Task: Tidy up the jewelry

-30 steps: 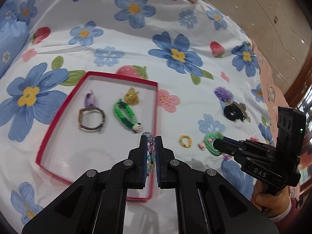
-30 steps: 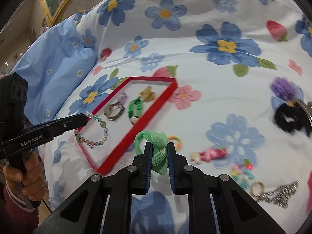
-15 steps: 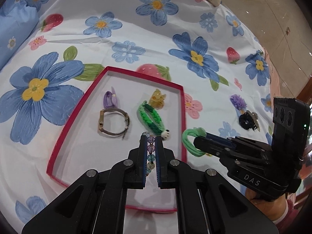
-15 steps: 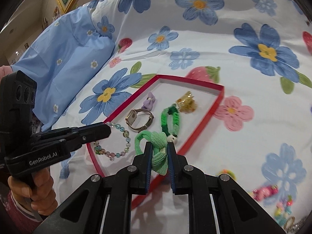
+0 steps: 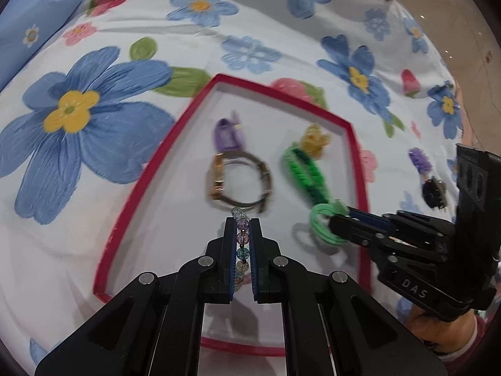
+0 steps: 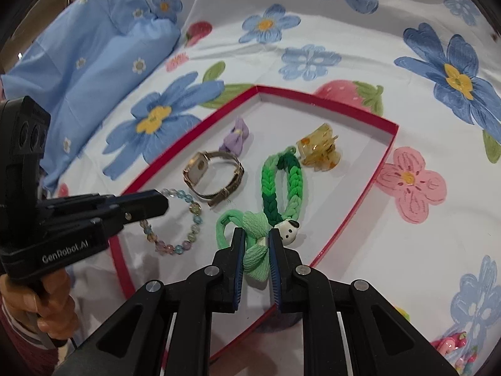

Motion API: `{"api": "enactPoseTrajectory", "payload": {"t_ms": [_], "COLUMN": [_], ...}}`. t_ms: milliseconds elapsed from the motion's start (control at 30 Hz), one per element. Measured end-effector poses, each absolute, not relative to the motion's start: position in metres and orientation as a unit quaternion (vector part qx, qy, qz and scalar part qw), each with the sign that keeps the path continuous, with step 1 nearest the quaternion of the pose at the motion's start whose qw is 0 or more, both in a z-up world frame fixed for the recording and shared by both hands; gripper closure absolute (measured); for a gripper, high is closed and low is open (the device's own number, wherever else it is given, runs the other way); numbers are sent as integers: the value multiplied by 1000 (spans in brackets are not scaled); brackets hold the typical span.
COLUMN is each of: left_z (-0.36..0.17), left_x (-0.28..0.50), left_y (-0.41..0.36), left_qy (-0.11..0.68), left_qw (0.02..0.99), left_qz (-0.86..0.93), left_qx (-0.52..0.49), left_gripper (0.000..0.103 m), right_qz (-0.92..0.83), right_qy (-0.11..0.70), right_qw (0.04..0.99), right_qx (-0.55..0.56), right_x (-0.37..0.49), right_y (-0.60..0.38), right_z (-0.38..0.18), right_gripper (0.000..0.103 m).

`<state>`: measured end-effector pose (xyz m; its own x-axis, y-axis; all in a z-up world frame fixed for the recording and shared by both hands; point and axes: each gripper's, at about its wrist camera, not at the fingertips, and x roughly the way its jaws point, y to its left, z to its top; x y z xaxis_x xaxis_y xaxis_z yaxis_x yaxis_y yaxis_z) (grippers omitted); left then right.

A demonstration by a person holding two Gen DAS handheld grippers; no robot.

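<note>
In the left wrist view, my left gripper (image 5: 242,244) has its jaws pressed on a string of pale glass beads, a bracelet (image 5: 241,244), which runs along the gap between them at the lower centre of the frame. The shallow red-edged cardboard tray (image 5: 134,194) lies directly below and ahead. Its bare white floor is under the jaws, and the gold wristwatch with a metal band (image 5: 241,181) is just beyond the tips. At the right of the frame my right gripper (image 5: 336,228) reaches in over the tray's right edge.

In the right wrist view, my right gripper pinches a light green fabric hair tie with a bow (image 6: 255,244) at the lower centre. The bead bracelet hangs as a loop from the left jaws at the left of the frame, over the tray's near left part. The braided green bracelet with a small white charm (image 6: 280,185) lies just ahead of the right jaws, its long axis pointing away from me. I judge both pieces need only lowering and release, each on its own side.
</note>
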<state>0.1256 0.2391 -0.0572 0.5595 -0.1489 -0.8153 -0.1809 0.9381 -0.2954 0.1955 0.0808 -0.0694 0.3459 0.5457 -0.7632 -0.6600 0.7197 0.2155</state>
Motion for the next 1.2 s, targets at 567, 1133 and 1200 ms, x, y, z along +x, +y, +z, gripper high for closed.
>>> {"api": "enactPoseTrajectory", "payload": {"t_ms": [567,1133,1200], "left_z": [-75,-60,-56], "left_x": [127,120,117], "left_y": [246,241,240], "left_qy": [489,482,477], "left_qw": [858,862,865], "left_qz": [50,69,67], "left_qx": [-151,-141,-144], "left_gripper": [97,68,60], "right_qz": [361,362,363], "right_qy": [440,436,430], "right_qw": [814,820,824], "right_qx": [-116,-81,-74], "right_x": [199,195,193], "right_y": [97,86,81], "right_z": [-76,-68,-62], "right_gripper": [86,72,72]}}
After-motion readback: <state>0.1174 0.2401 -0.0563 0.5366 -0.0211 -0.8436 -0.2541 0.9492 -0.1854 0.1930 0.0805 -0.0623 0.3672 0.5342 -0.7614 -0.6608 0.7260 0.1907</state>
